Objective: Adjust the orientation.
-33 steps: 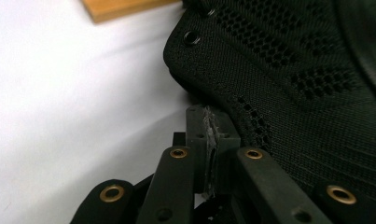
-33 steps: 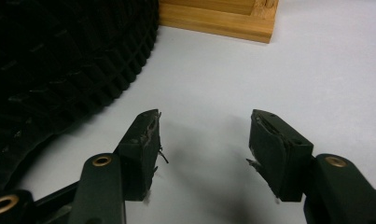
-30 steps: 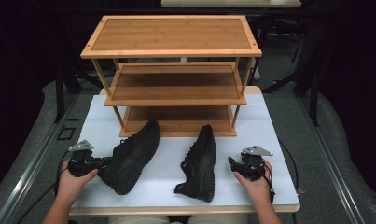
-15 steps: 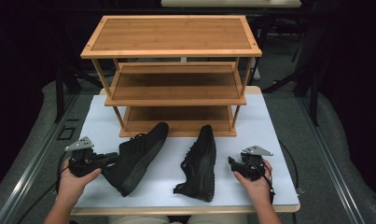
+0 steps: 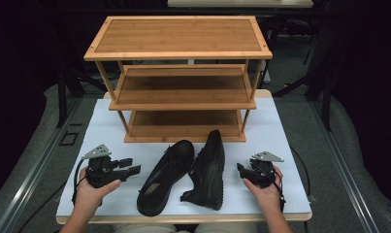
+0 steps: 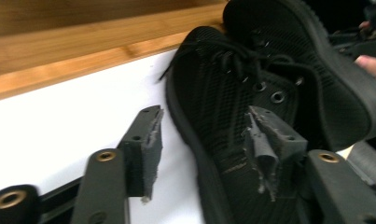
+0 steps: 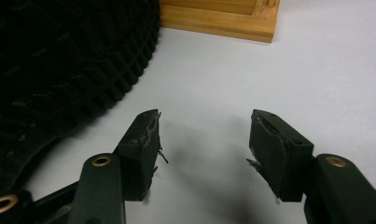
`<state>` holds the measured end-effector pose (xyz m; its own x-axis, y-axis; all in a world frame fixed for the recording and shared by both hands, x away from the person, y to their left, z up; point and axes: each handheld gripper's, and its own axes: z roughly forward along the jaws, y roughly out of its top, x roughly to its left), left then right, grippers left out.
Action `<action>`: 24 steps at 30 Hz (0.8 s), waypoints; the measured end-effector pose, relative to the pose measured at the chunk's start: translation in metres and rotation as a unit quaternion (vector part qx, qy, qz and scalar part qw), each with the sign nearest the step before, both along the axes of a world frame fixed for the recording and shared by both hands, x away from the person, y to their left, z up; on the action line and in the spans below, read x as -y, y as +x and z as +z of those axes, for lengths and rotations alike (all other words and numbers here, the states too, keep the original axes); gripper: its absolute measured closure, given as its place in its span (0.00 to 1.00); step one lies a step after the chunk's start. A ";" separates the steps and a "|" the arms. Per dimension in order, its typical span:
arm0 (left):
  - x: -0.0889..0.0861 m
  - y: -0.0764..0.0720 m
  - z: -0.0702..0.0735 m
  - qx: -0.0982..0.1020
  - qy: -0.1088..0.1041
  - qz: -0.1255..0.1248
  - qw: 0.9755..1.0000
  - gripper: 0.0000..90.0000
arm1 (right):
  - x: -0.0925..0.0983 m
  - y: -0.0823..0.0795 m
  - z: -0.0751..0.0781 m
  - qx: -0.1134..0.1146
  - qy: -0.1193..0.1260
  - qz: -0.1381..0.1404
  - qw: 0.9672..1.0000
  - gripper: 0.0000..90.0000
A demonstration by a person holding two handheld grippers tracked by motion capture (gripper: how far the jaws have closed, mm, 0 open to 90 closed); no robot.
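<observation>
Two black shoes lie on the white table (image 5: pixel 110 131) in front of a wooden shoe rack (image 5: pixel 178 92). The left shoe (image 5: pixel 165 177) stands upright, its toe against the right shoe (image 5: pixel 210 170), which lies on its side with the sole to the right. My left gripper (image 5: pixel 131 170) sits just left of the left shoe; its jaws have just been opening and the pads grip nothing. In the left gripper view the left gripper (image 6: pixel 204 128) faces the laced left shoe (image 6: pixel 223 93). My right gripper (image 5: pixel 241 171) rests open beside the right shoe's sole (image 7: pixel 59 60).
The rack has three shelves, all bare; its bottom shelf (image 5: pixel 183 124) sits just behind the shoes' toes. A rack foot (image 7: pixel 223 21) is ahead of the right gripper (image 7: pixel 204 123). Bare table lies left of the left hand and right of the right hand.
The left shoe was swung and pushed right until it met the right shoe. The left gripper, earlier shut on it, has opened and drawn back left. The right hand stayed still.
</observation>
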<state>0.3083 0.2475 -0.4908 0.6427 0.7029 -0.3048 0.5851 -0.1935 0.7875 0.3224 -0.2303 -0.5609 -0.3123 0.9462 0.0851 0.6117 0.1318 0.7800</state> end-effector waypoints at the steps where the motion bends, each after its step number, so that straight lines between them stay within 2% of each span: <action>1: 0.002 0.000 0.000 -0.001 -0.003 -0.001 1.000 0.48 | 0.000 0.000 0.000 0.000 0.001 0.000 1.000 0.47; 3: 0.007 -0.001 0.002 0.004 -0.008 0.003 1.000 0.43 | 0.000 0.000 0.000 0.000 0.002 0.000 1.000 0.47; 7: 0.018 -0.001 0.006 0.005 -0.008 -0.003 1.000 0.42 | -0.001 0.000 0.000 0.001 0.001 0.001 1.000 0.47; 13: 0.025 -0.018 0.016 0.017 -0.014 -0.016 1.000 0.37 | -0.001 -0.001 0.001 0.003 0.001 0.000 1.000 0.46; 15: 0.030 -0.028 0.018 0.021 -0.008 -0.021 1.000 0.36 | 0.000 -0.001 0.001 0.002 0.004 -0.003 1.000 0.47; 16: 0.032 -0.035 0.018 0.023 -0.011 -0.027 0.999 0.34 | 0.000 -0.001 0.001 0.002 0.008 -0.003 1.000 0.46; 18: 0.034 -0.040 0.017 0.023 -0.010 -0.031 0.999 0.30 | 0.000 -0.001 0.001 0.002 0.009 -0.001 1.000 0.46; 21: 0.038 -0.049 0.011 0.028 0.004 -0.036 0.999 0.28 | -0.001 -0.002 0.001 0.001 0.007 -0.001 1.000 0.46; 24: 0.044 -0.050 0.003 0.024 0.018 -0.041 0.999 0.24 | -0.003 -0.001 0.001 0.000 0.006 0.003 1.000 0.46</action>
<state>0.2585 0.2036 -0.4876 0.7121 0.6574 -0.2466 0.5272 -0.2687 0.8061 0.3212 -0.2269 -0.5604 -0.3189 0.9430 0.0954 0.6102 0.1272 0.7820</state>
